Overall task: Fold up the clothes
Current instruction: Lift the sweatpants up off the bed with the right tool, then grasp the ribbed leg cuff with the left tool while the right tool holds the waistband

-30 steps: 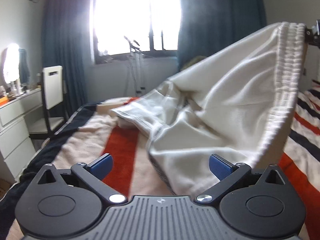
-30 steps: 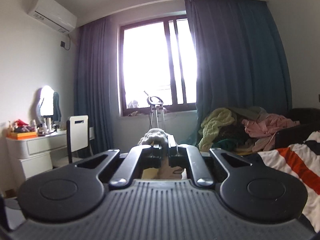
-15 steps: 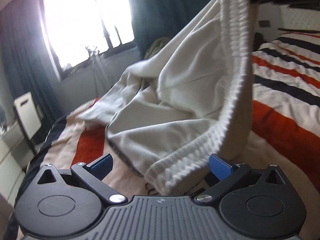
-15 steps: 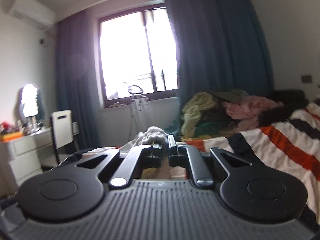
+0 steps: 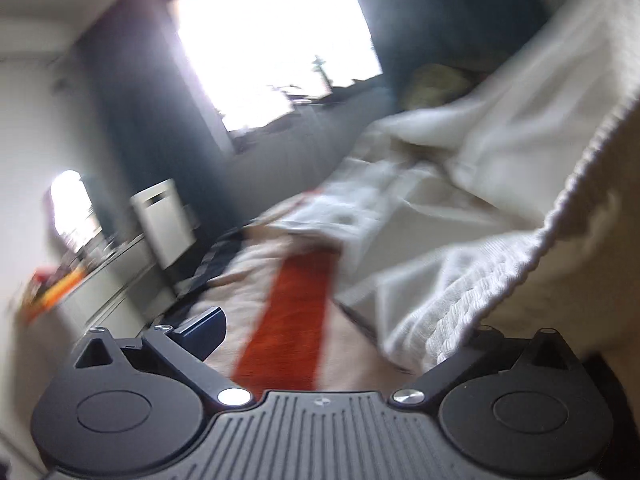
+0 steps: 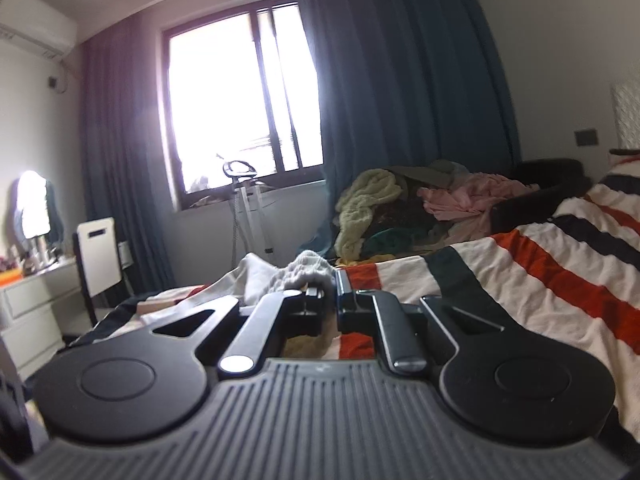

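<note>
A cream knit garment (image 5: 480, 184) with a ribbed waistband hangs across the striped bed. In the left wrist view my left gripper (image 5: 332, 320) is open; the ribbed band (image 5: 472, 300) drapes over its right finger, and the left blue pad (image 5: 204, 326) is bare. The view is blurred and tilted. In the right wrist view my right gripper (image 6: 329, 288) is shut on a bunched ribbed part of the same garment (image 6: 304, 270), held low over the bed.
The striped bedspread (image 6: 560, 280) covers the bed. A pile of clothes (image 6: 420, 208) lies at the far end by the blue curtains. A white chair (image 6: 98, 256) and dresser (image 6: 28, 304) stand on the left below the window.
My left gripper has swung and tilted, and the ribbed waistband now lies over its right finger. My right gripper has lowered toward the bed, still holding the cloth.
</note>
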A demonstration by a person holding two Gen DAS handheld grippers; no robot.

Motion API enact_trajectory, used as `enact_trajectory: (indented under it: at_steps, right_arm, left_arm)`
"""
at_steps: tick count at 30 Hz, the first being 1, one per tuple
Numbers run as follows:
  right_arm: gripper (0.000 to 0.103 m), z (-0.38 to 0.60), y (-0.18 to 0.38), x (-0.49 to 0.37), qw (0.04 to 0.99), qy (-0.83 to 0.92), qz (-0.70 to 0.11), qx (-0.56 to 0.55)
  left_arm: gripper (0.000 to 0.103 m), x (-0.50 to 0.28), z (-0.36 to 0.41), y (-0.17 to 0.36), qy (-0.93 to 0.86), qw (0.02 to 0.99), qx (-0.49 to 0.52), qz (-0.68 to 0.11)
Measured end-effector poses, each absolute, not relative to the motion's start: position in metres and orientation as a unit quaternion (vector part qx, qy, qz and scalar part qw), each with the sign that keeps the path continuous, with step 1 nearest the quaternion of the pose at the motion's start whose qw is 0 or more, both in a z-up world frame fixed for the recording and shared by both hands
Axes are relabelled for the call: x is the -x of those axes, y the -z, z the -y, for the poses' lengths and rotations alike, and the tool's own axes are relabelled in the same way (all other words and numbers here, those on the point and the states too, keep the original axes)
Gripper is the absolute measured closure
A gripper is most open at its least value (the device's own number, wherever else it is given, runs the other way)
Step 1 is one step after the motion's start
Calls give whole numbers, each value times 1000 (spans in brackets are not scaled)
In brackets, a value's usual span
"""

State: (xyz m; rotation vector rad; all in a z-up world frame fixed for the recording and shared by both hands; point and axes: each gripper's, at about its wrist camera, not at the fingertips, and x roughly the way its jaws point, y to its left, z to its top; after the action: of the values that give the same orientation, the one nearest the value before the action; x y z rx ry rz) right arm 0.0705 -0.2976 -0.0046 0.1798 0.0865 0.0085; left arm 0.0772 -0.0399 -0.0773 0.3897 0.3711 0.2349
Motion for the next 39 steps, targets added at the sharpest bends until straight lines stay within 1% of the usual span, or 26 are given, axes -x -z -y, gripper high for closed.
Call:
enact_trajectory:
  at_steps: [4, 7, 9, 11, 13, 15, 18, 21, 23, 25, 27, 29, 31, 35, 37, 39]
  right_arm:
    - [93, 288, 5, -62, 995, -21, -52, -80]
    - [93, 281, 14, -56, 991, -46, -89, -87]
    - [92, 270, 23, -53, 988, -53, -127, -65]
    - [91, 260, 34, -53, 981, -58, -175, -55]
    - [90, 252, 46, -52, 972, -63, -220, -54]
    - [90, 248, 53, -50, 965, -70, -246, -57]
    - [90, 251, 56, -48, 955, -82, -272, -79]
    - [89, 261, 55, -43, 945, -98, -291, -113]
    - [81, 267, 53, -38, 938, -115, -296, -137]
    - [57, 276, 47, -30, 934, -134, -282, -174]
    - [47, 284, 41, -26, 928, -155, -263, -213]
    - [47, 288, 36, -31, 926, -153, -256, -231]
    - [46, 290, 32, -42, 925, -139, -259, -240]
    - [46, 299, 31, -78, 916, -102, -283, -267]
    - [46, 308, 36, -96, 905, -92, -296, -292]
    - [46, 313, 45, -113, 900, -83, -310, -295]
  left_arm:
    - [0, -70, 19, 47, -179, 963, -161, -125]
    - [0, -64, -4, 16, -214, 964, -126, -93]
    - [0, -57, -18, 0, -212, 967, -107, -91]
    - [0, -58, -25, -5, -209, 965, -107, -120]
    - [0, -62, -29, 6, -196, 957, -110, -185]
    - [1, -62, -32, 21, -189, 942, -121, -250]
    - [1, -56, -42, 31, -153, 929, -76, -328]
    - [1, -33, -55, 21, -120, 930, -9, -347]
    - [0, -19, -64, 10, -93, 932, 31, -350]
    - [0, -4, -69, 2, -62, 934, 64, -346]
    - [0, 6, -76, -8, -26, 934, 94, -344]
    - [0, 11, -83, -14, 10, 932, 122, -342]
    - [0, -3, -85, -11, 38, 923, 141, -356]
    - [0, -50, -89, 6, 45, 904, 159, -394]
    - [1, -76, -93, 16, 40, 898, 163, -407]
    - [2, -94, -98, 28, 36, 892, 175, -416]
